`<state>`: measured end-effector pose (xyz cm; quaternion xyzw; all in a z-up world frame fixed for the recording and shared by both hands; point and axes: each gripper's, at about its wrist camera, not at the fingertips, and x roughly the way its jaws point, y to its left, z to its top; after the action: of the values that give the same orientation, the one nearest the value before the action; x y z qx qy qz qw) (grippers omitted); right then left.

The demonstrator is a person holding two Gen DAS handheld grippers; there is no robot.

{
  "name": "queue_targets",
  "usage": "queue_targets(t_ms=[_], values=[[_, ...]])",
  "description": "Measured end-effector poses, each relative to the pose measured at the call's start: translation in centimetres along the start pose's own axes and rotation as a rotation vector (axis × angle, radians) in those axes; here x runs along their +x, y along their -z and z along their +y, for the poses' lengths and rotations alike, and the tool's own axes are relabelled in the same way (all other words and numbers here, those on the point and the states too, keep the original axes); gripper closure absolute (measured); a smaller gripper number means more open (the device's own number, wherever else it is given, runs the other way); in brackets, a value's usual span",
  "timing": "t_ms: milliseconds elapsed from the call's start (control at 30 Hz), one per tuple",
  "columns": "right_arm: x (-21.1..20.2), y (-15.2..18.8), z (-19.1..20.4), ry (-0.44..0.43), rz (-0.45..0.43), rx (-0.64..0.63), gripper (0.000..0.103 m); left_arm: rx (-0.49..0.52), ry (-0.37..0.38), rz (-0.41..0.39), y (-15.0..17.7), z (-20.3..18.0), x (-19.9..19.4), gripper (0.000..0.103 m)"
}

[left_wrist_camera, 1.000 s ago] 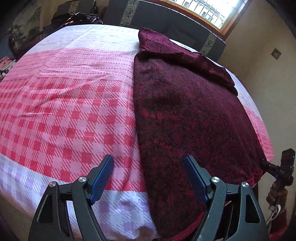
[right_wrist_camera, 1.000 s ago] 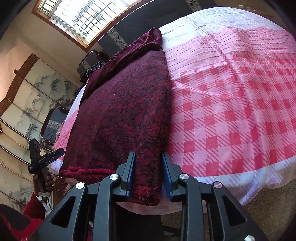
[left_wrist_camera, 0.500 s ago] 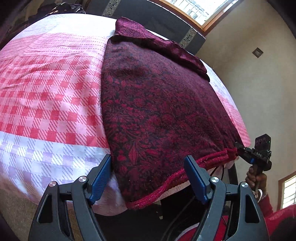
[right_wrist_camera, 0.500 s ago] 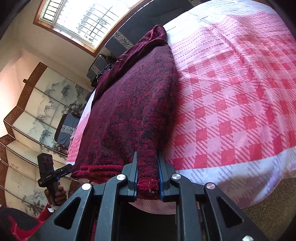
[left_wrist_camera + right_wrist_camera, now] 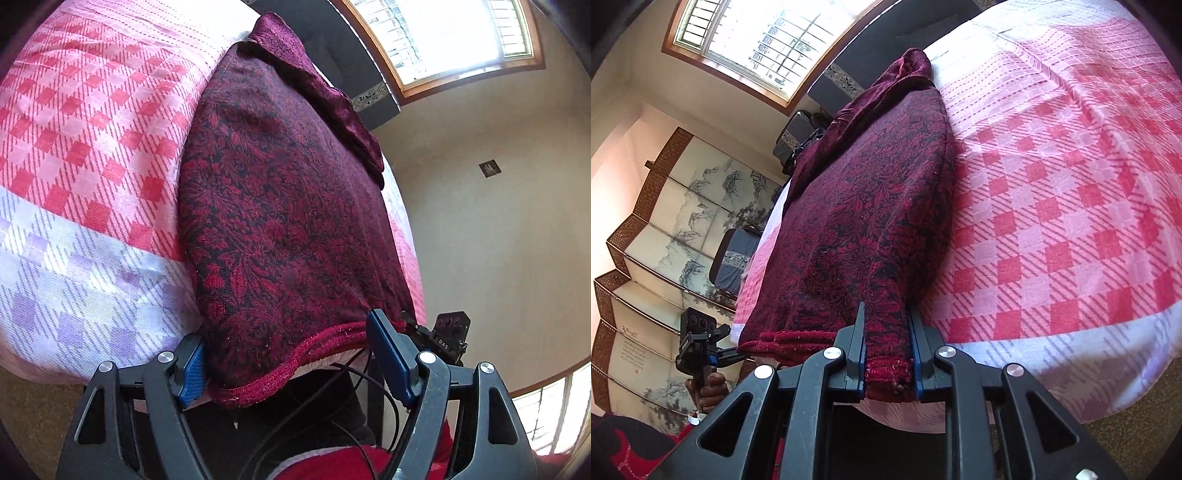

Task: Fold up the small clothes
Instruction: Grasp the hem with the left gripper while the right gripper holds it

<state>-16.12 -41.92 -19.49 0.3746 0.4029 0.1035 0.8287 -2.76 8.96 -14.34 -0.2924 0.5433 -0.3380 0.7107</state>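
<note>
garment [image 5: 288, 206] on bedspread [image 5: 92, 129] | hem overhangs near edge | window [image 5: 757, 40] behind

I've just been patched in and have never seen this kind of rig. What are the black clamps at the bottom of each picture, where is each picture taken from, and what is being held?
There is no robot arm. A person holds a two-finger gripper in each hand, and each gripper has a fisheye camera looking forward along its fingers. The black clamps are those fingers.

One picture is from the left gripper. Its jaws are open and stand on either side of the near hem of a dark red garment, not pinching it.

The other is from the right gripper. It is shut on a hem corner of the same garment.

The garment lies flat on a bed with a pink checked sheet, its hem at the near edge. Each view also shows the other gripper at the garment's far corner.
</note>
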Motion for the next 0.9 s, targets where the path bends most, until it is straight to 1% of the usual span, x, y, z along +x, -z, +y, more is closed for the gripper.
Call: queue_targets(t_ms=[100,200,233,267,300,333,367,400,467,533,700,833,900], values=[[0.1,-0.6,0.2,-0.004,0.0,0.009,0.082,0.024,-0.047,-0.032,0.2,-0.8,-0.1,0.026],[0.6,-1.0,0.1,-0.003,0.02,0.016,0.081,0.056,-0.06,-0.045,0.2,-1.4,-0.2,0.029],[0.8,-1.1,0.1,-0.002,0.022,0.018,0.081,0.068,-0.091,-0.051,0.2,-1.7,-0.1,0.04],[0.8,-1.1,0.2,0.002,0.025,0.018,0.081,0.08,-0.152,-0.051,0.1,-1.8,0.2,0.062],[0.9,-1.2,0.3,0.012,0.026,0.014,0.084,0.083,-0.223,-0.041,0.0,-1.8,0.6,0.075],[1.1,-1.2,0.5,0.028,0.029,0.008,0.086,0.073,-0.275,-0.028,-0.1,-1.5,0.9,0.088],[1.2,-1.3,0.7,0.041,0.033,0.002,0.09,0.057,-0.275,-0.028,0.0,-1.2,1.0,0.09],[1.4,-1.3,0.8,0.046,0.036,-0.001,0.092,0.05,-0.276,-0.034,0.1,-1.2,0.9,0.09],[1.5,-1.2,0.9,0.047,0.038,-0.001,0.093,0.08,-0.32,-0.049,0.3,-1.8,0.8,0.092],[1.3,-1.3,0.9,0.011,0.029,0.011,0.093,0.129,-0.369,-0.083,0.8,-2.9,0.6,0.092],[0.2,-2.0,0.9,-0.074,-0.021,0.043,0.094,0.283,-0.522,-0.186,1.3,-6.4,0.4,0.092],[-0.1,-2.4,0.7,-0.092,-0.038,0.063,0.094,0.395,-0.612,-0.223,1.4,-8.4,0.7,0.092],[-0.3,-2.4,0.7,-0.107,-0.045,0.07,0.094,0.436,-0.646,-0.235,1.5,-9.1,1.0,0.092]])
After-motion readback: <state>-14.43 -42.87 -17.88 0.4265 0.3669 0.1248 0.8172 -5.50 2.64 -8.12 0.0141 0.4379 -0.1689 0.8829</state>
